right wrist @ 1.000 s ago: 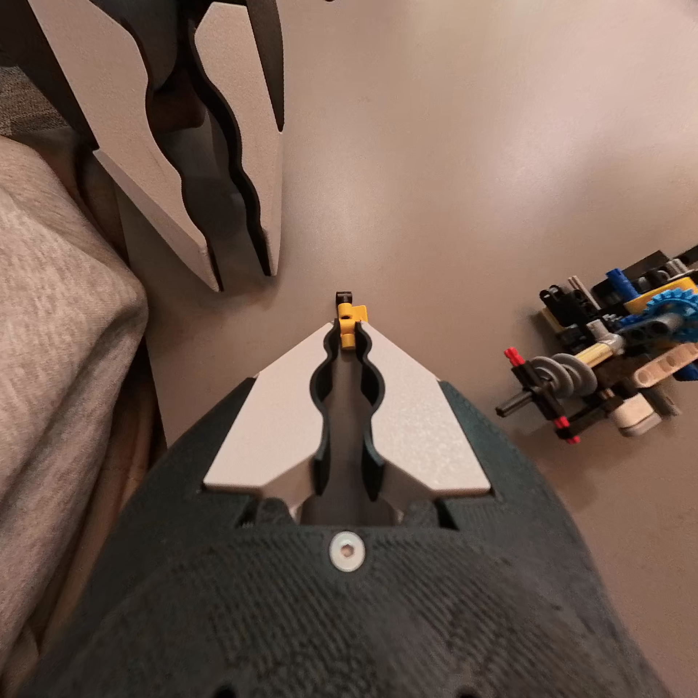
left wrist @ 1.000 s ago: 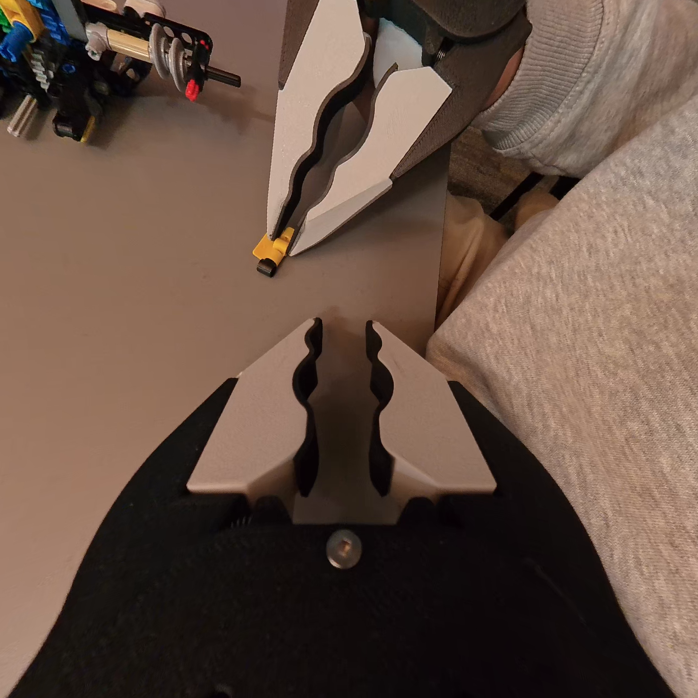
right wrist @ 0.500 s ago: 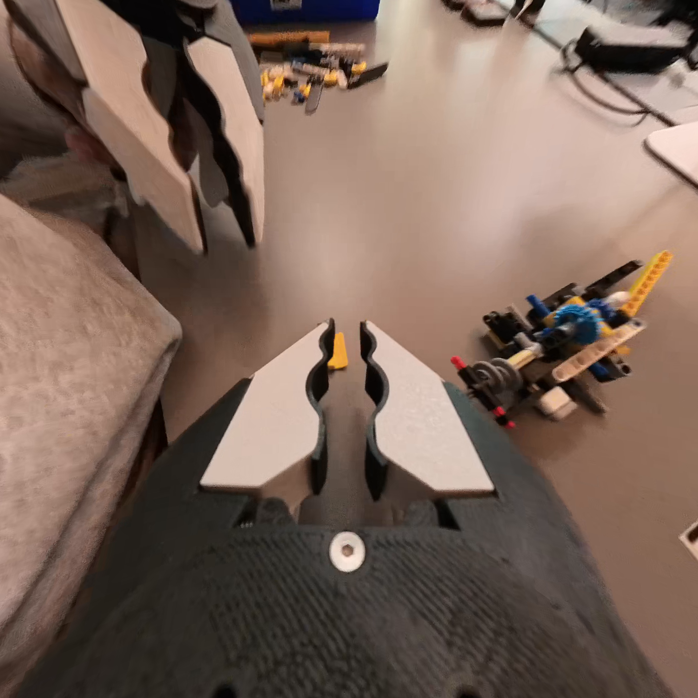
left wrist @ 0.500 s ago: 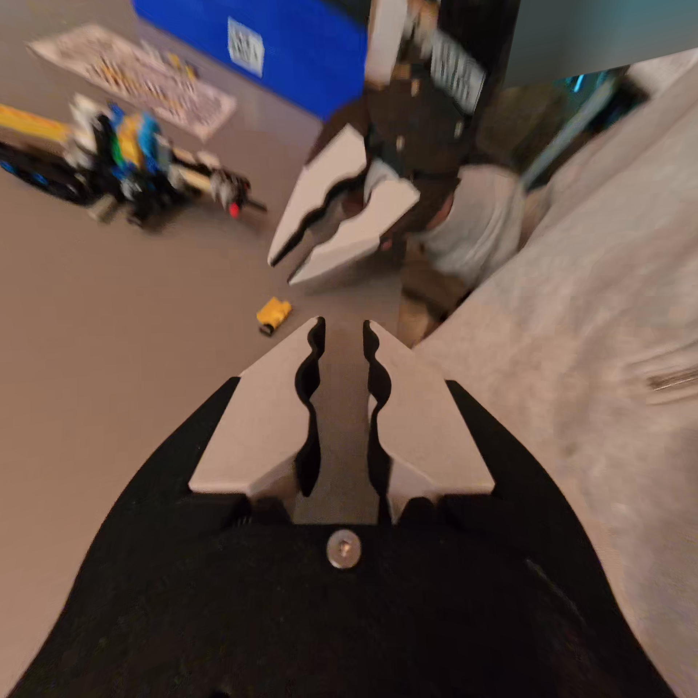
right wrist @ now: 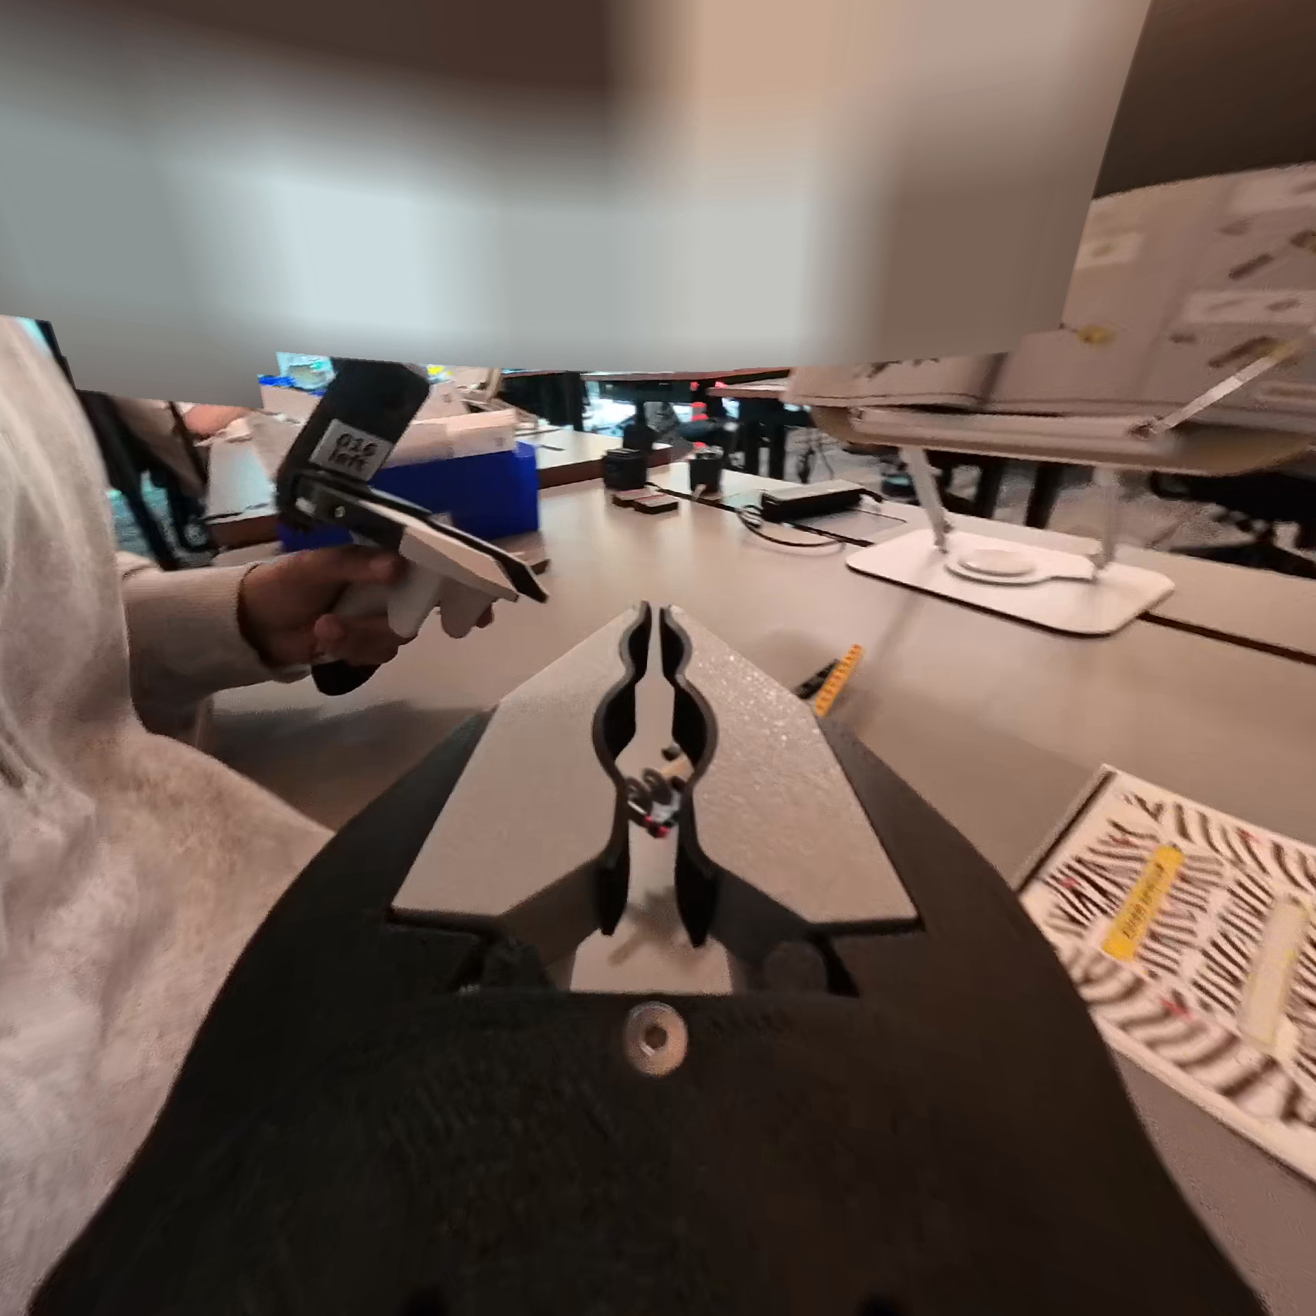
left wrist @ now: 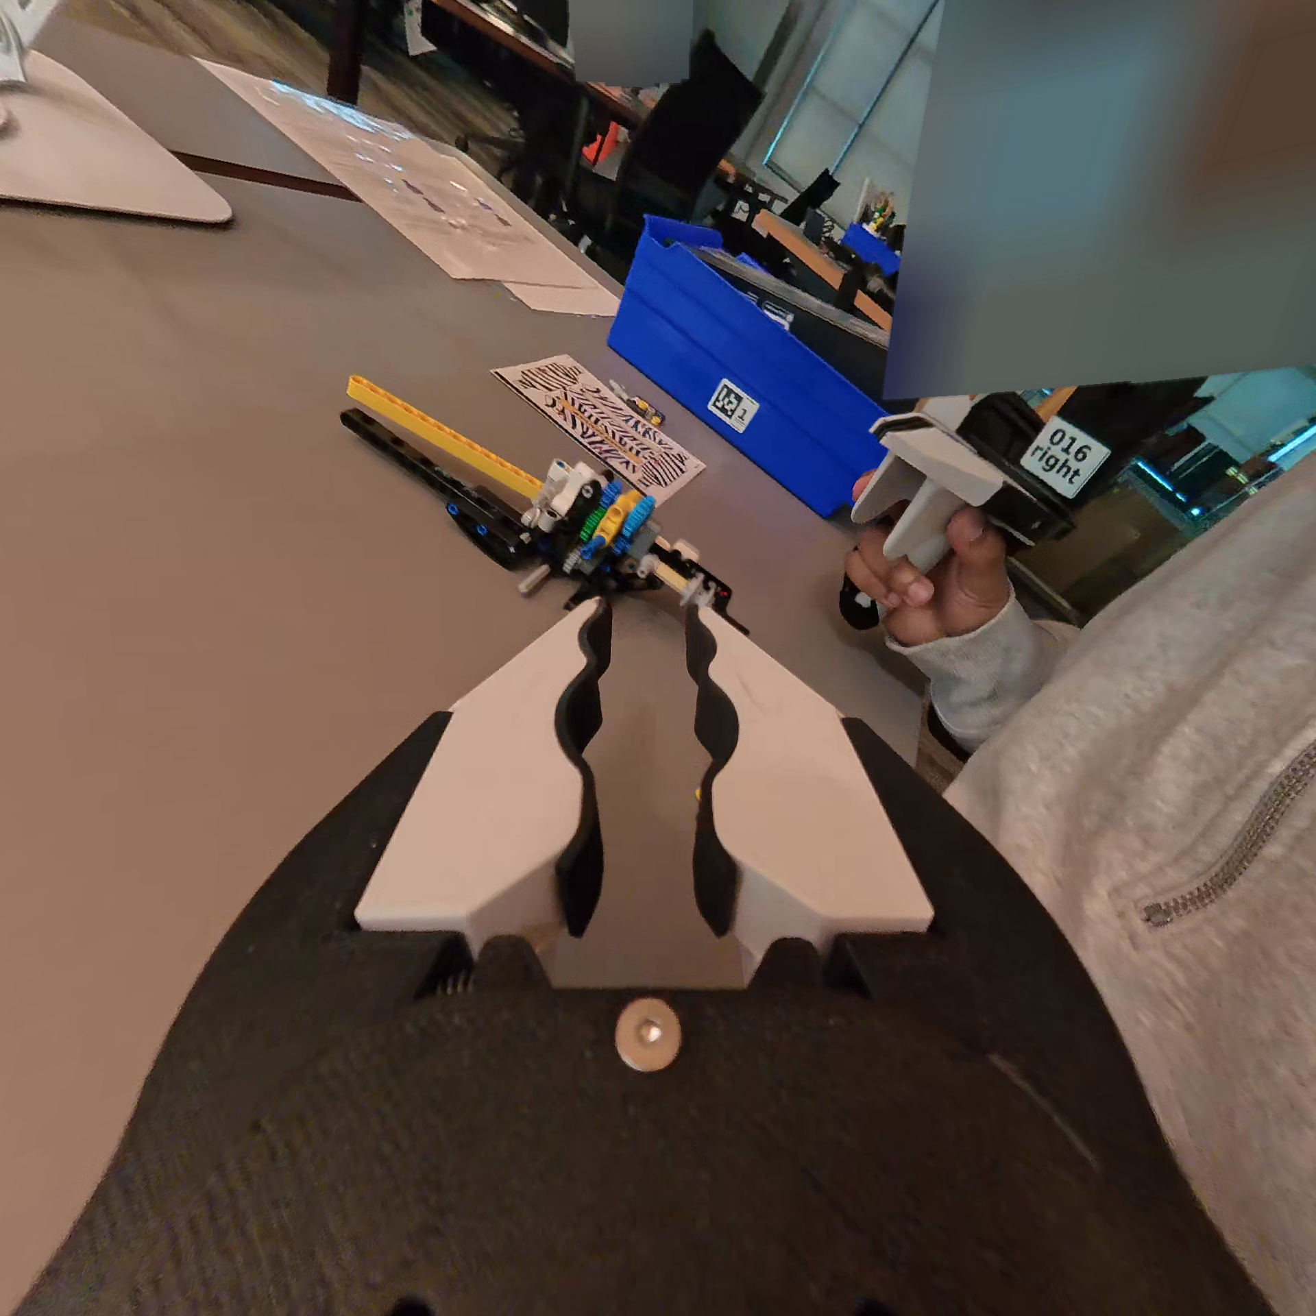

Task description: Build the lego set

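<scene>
The partly built lego model (left wrist: 591, 520), with blue and yellow gears and a long yellow beam (left wrist: 441, 434), lies on the grey table (left wrist: 213, 570) just beyond my left gripper (left wrist: 649, 611). The left gripper is open and empty, raised above the table. It also shows in the right wrist view (right wrist: 523, 594), held in a hand. My right gripper (right wrist: 655, 614) is shut with nothing between its tips. The model shows through the gap behind those tips (right wrist: 655, 801), and the yellow beam (right wrist: 840, 673) lies to the right. The right gripper's body (left wrist: 947, 484) shows in the left wrist view, its fingers hidden.
A striped sticker sheet (left wrist: 605, 427) (right wrist: 1175, 961) lies by the model. A blue bin (left wrist: 726, 370) stands behind it. A white stand (right wrist: 997, 577) holds an open booklet at the back. Papers (left wrist: 441, 206) and a power adapter (right wrist: 812, 495) lie farther off. My right fingertips sit around 15 cm from my left ones. Left tips and right tips are each some 20 cm from the long yellow beam (left wrist: 441, 434).
The right gripper held a small yellow piece, opened and left it on the table, then shut on nothing. Both grippers lifted and tilted up away from the table edge.
</scene>
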The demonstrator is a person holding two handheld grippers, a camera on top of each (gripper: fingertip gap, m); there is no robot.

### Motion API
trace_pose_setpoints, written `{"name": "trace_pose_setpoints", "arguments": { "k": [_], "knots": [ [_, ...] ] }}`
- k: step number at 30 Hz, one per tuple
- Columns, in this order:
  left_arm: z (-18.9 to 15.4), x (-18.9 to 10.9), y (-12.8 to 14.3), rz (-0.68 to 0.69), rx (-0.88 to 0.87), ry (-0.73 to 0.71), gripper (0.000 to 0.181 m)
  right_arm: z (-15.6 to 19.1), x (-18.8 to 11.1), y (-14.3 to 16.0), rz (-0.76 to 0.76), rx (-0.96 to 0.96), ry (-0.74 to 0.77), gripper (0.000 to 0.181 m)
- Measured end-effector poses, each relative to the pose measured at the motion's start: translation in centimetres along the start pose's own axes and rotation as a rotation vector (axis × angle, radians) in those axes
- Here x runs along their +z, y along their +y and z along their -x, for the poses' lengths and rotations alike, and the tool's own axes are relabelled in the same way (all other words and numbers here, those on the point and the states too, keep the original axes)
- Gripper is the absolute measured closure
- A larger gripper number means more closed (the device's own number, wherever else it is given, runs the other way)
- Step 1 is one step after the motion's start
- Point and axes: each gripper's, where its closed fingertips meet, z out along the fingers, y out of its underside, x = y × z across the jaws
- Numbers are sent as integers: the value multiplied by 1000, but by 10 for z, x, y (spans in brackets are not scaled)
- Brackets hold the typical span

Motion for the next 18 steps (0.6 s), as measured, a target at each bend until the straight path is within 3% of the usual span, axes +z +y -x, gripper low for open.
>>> {"name": "trace_pose_setpoints", "arguments": {
  "k": [4,6,18],
  "knots": [
    [11,13,-6,6,-20,-1,164,-50,-11,15,71,11,258,181],
    [14,17,-6,5,-40,5,164,-60,-15,21,95,4,309,181],
    [24,26,-5,2,-73,-9,165,-74,-19,32,109,91,327,181]
  ]
}}
